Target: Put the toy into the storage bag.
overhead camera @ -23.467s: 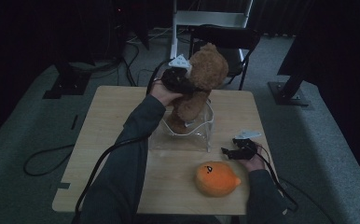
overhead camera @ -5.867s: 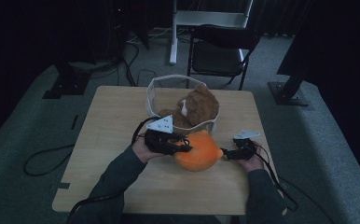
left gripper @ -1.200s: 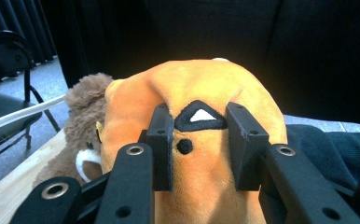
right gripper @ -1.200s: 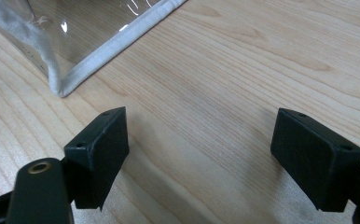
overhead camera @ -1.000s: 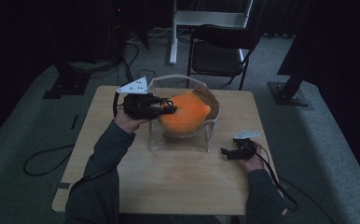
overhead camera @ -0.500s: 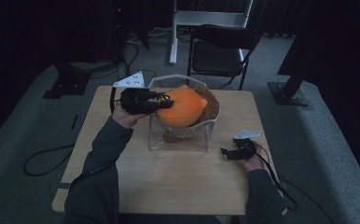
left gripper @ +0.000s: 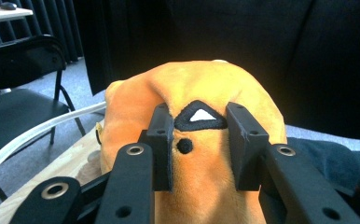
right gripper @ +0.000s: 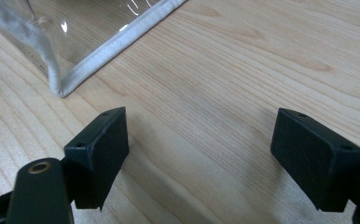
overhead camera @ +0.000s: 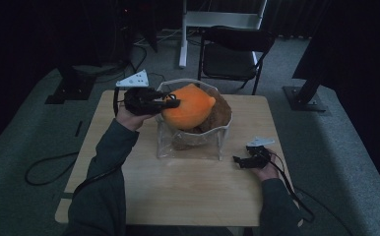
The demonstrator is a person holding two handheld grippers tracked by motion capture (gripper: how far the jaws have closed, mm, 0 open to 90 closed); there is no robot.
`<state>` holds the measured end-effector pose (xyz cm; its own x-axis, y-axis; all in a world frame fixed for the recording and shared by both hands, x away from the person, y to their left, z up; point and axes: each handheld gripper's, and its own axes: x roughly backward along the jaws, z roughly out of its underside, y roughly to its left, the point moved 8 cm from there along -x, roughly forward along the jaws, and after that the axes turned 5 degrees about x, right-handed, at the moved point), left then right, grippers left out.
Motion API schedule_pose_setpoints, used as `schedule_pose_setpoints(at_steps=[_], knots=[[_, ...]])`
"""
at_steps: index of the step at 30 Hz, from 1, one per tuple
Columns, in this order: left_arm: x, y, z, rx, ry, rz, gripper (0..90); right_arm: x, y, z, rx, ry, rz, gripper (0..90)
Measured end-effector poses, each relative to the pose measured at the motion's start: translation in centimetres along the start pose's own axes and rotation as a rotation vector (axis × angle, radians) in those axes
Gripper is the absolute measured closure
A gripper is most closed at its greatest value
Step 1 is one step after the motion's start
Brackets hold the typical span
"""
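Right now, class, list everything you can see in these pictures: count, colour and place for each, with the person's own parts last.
Orange plush toy: one, orange, atop the bin, pinched by the left gripper.
Brown plush toy: one, brown, inside the bin under the orange one.
Clear bin: one, transparent with white trim, mid-table.
Table: one, light wood.
Chair: one, black, beyond the table.
White desk: one, behind the chair.
Left gripper: one, black, shut on the orange toy.
Right gripper: one, black, open, resting low at the table's right.
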<state>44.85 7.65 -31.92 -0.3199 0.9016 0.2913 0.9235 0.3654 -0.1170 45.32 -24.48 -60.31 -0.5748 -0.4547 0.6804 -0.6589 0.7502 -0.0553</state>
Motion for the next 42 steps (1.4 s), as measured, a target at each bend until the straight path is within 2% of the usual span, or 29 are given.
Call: schedule_pose_setpoints(at_steps=[27,32,42], knots=[[0.4,1.3,-1.0,0.010,-0.022,-0.068,66.4,0.0,0.0,0.0,0.000,0.000,0.000,18.3],[0.5,1.8,-1.0,0.014,-0.027,-0.115,66.5,0.0,0.0,0.0,0.000,0.000,0.000,18.3],[0.8,2.4,-1.2,0.028,-0.051,-0.153,66.4,0.0,0.0,0.0,0.000,0.000,0.000,18.3]])
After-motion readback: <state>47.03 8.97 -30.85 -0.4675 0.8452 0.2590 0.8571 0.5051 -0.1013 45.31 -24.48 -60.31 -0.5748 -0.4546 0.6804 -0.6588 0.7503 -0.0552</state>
